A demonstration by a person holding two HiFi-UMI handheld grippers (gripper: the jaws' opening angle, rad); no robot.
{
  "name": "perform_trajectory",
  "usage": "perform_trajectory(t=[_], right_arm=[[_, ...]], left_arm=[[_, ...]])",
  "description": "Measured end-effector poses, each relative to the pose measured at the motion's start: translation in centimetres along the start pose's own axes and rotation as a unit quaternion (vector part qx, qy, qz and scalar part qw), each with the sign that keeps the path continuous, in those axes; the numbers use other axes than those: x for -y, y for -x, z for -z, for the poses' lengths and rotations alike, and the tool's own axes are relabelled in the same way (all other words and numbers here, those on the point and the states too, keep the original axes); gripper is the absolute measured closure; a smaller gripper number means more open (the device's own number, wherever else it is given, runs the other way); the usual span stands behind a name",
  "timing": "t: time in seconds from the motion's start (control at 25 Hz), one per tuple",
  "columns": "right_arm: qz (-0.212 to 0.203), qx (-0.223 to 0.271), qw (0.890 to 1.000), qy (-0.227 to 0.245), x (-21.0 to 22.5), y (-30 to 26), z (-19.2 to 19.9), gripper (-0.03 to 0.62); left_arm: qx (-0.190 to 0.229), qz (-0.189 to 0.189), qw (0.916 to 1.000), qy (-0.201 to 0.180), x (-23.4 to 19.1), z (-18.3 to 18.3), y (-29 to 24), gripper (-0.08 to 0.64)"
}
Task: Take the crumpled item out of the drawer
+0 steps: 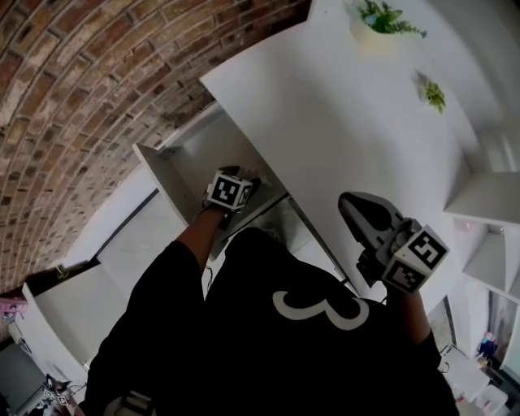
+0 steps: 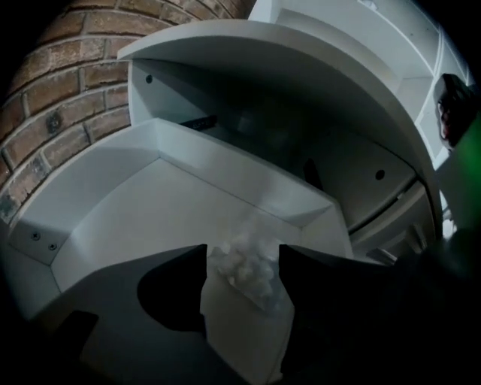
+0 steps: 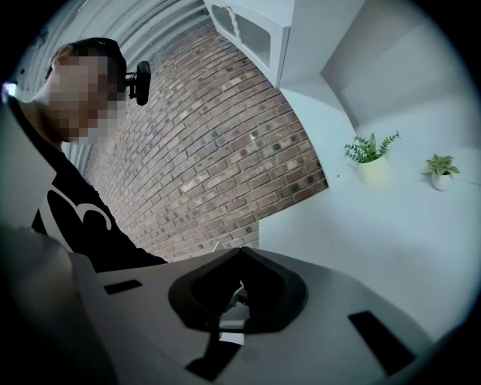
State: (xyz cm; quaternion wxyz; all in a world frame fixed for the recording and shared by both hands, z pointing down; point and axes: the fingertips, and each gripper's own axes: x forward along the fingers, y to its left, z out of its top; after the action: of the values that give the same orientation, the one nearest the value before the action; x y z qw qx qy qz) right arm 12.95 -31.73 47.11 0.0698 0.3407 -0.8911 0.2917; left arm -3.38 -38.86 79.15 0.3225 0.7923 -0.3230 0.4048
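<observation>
Black shirt (image 1: 284, 341) filled the bottom of the head view, with both arms reaching out from it. Left tongs (image 2: 243, 252) pointed steeply down into the open white drawer (image 2: 150, 195) under the worktop (image 1: 349, 122). Their jaws stood wide. Between the tips lay the wad (image 2: 252, 274), white and crinkled, on the drawer floor near the corner at that view's right. Whether the jaws touched it could not be told. Right tongs (image 3: 241, 256) hung well apart from the drawer, off to the right and over the worktop's edge. Their tips were pressed together with nothing between them. Two small potted plants (image 1: 382, 20) stood on the far part of the worktop. A brick wall (image 1: 81, 81) rose beside the drawer.
</observation>
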Motion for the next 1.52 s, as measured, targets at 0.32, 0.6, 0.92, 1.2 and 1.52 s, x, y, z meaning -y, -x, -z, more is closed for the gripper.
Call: perform_trajectory(t=[0.32, 0.6, 0.92, 1.2, 1.52], right_arm=[[0.009, -0.006, 1.0, -0.005, 0.6, 0.2, 0.7, 0.581], [0.013, -0.006, 1.0, -0.009, 0.9, 0.4, 0.7, 0.581], [0.013, -0.005, 1.0, -0.009, 1.3, 0.4, 0.6, 0.581], [0.005, 0.001, 1.0, -0.004, 1.1, -0.1, 0.2, 0.581], [-0.012, 0.005, 1.0, 0.027, -0.3, 0.0, -0.7, 0.581]], left_arm=[[-0.032, -0.026, 0.9991, -0.001, -0.9, 1.2, -1.3, 0.283], [-0.029, -0.038, 0.9988, -0.015, -0.7, 1.2, -1.9, 0.383], [-0.042, -0.041, 0.9983, 0.0, -0.8, 1.5, -1.7, 0.429], [-0.014, -0.042, 0.9987, 0.025, -1.4, 0.3, 0.0, 0.439], [0.035, -0.039, 0.9914, 0.12, -1.8, -1.7, 4.6, 0.44]])
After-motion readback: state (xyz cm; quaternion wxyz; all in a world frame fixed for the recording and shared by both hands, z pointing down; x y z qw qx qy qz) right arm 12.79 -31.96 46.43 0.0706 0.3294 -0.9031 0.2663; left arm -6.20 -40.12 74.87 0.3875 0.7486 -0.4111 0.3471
